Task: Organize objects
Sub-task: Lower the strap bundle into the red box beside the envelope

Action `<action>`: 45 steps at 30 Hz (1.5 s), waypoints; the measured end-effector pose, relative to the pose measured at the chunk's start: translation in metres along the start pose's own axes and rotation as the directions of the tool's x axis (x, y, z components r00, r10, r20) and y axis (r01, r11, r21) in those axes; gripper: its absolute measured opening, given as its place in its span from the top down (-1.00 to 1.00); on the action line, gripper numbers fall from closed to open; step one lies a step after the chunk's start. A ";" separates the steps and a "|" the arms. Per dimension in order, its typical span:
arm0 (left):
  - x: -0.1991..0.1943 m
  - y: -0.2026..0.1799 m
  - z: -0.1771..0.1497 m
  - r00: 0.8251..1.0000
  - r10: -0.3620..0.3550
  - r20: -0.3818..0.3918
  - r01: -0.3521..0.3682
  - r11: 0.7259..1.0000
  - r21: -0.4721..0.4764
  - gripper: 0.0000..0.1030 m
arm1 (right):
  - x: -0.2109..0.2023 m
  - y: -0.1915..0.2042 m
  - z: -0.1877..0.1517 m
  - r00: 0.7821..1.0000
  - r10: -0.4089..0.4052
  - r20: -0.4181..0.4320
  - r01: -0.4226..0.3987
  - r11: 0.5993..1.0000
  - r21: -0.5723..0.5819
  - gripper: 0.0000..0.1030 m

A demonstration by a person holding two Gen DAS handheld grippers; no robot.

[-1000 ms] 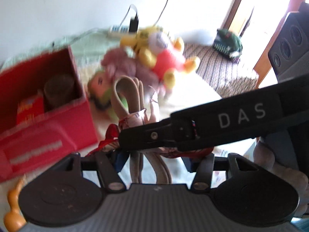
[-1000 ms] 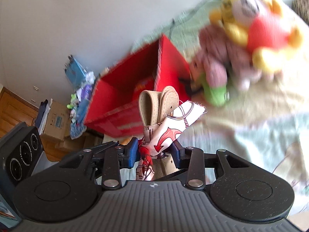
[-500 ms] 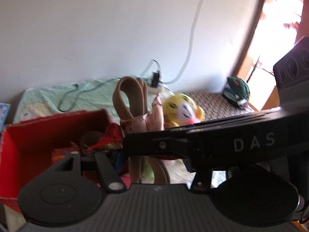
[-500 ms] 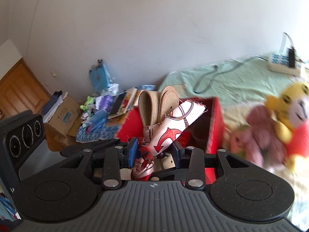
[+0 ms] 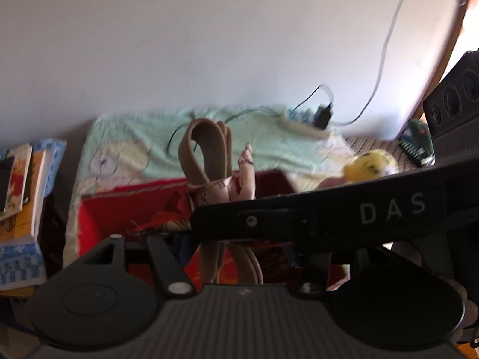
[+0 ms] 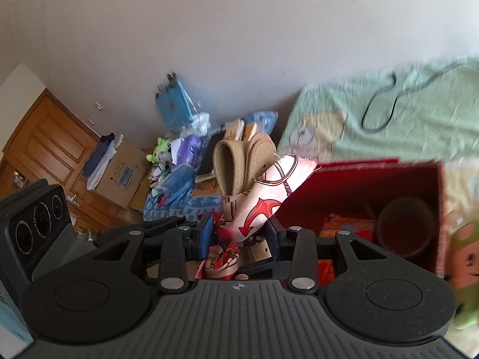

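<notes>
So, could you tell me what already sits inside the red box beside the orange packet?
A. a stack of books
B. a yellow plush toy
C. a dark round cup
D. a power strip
C: in the right wrist view a dark round cup stands inside the red box next to the orange packet.

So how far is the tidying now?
Done: a brown cup and orange items already sit in the red box. In hand: the right gripper grips a tan-strapped printed cloth bag. Left: a yellow plush toy lies on the bed.
</notes>
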State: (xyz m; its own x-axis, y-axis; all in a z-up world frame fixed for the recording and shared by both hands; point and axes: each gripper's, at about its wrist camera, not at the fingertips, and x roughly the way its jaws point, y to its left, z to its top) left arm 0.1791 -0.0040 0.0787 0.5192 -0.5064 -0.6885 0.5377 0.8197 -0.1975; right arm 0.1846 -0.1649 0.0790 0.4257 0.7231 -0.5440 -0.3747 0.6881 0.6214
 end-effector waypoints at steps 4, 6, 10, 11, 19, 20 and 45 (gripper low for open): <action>0.030 0.030 -0.001 0.995 -0.013 -0.100 0.010 1.000 -0.030 -0.03 | 0.035 -0.015 0.001 0.997 0.005 -0.078 0.001 0.996 0.086 0.23; 0.045 0.042 -0.002 0.989 -0.019 -0.144 0.012 0.999 -0.053 -0.03 | 0.051 -0.023 0.002 0.993 0.008 -0.114 0.007 0.991 0.131 0.23; 0.069 0.062 -0.001 0.974 -0.024 -0.226 0.003 0.996 -0.091 -0.03 | 0.079 -0.037 0.004 0.983 0.006 -0.181 0.029 0.981 0.192 0.22; 0.073 0.065 -0.002 0.970 -0.022 -0.244 -0.002 0.995 -0.097 -0.03 | 0.085 -0.040 0.003 0.980 0.006 -0.198 0.035 0.978 0.204 0.23; 0.111 0.087 -0.007 0.928 -0.024 -0.373 -0.032 0.989 -0.142 -0.03 | 0.117 -0.065 0.002 0.957 0.016 -0.291 0.072 0.955 0.287 0.23; 0.115 0.089 -0.007 0.925 -0.024 -0.380 -0.033 0.989 -0.143 -0.03 | 0.119 -0.067 0.001 0.956 0.016 -0.294 0.075 0.953 0.295 0.23; 0.131 0.105 -0.017 0.886 -0.055 -0.460 -0.039 0.981 -0.192 -0.15 | 0.119 -0.089 -0.006 0.951 -0.048 -0.305 0.146 0.940 0.308 0.17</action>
State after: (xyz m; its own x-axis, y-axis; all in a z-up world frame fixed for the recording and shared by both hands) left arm 0.2923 0.0203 -0.0445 0.1243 -0.3707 -0.9204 0.3794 0.8749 -0.3011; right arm 0.2637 -0.1397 -0.0450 0.1719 0.6733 -0.7191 -0.0359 0.7338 0.6784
